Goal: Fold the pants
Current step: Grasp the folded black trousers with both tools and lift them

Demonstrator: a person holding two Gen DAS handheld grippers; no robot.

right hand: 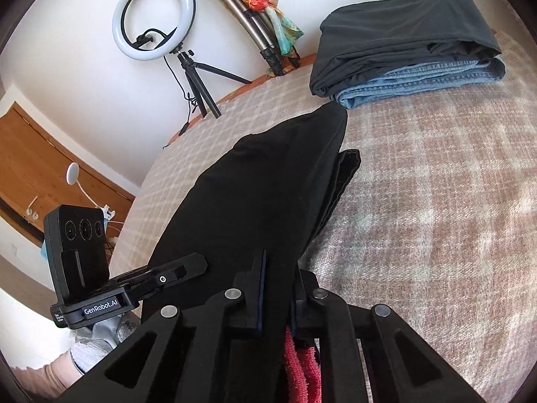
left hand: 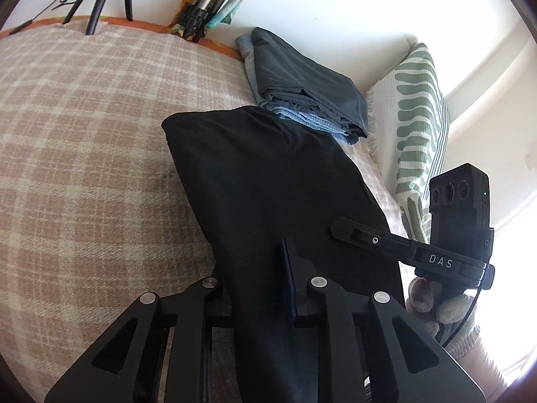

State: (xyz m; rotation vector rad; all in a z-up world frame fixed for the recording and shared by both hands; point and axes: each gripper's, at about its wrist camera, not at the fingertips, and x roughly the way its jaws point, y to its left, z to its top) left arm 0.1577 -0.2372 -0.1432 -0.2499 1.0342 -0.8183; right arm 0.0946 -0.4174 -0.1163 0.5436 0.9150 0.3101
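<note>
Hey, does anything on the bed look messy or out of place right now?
Mostly tidy. The black pants are uneven: a layer sticks out past the right edge. Something red shows beneath the right claw.

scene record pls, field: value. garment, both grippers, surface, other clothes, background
garment: black pants, part folded, stretched between both grippers toward the stack
left gripper: shut on black pants
right gripper: shut on black pants
surface: plaid blanket on a bed
other clothes: dark grey garment folded on top of folded blue jeans, beyond the far end of the pants
pillow: white with green leaf print, by the wall
background: ring light on a small tripod, white wall
</note>
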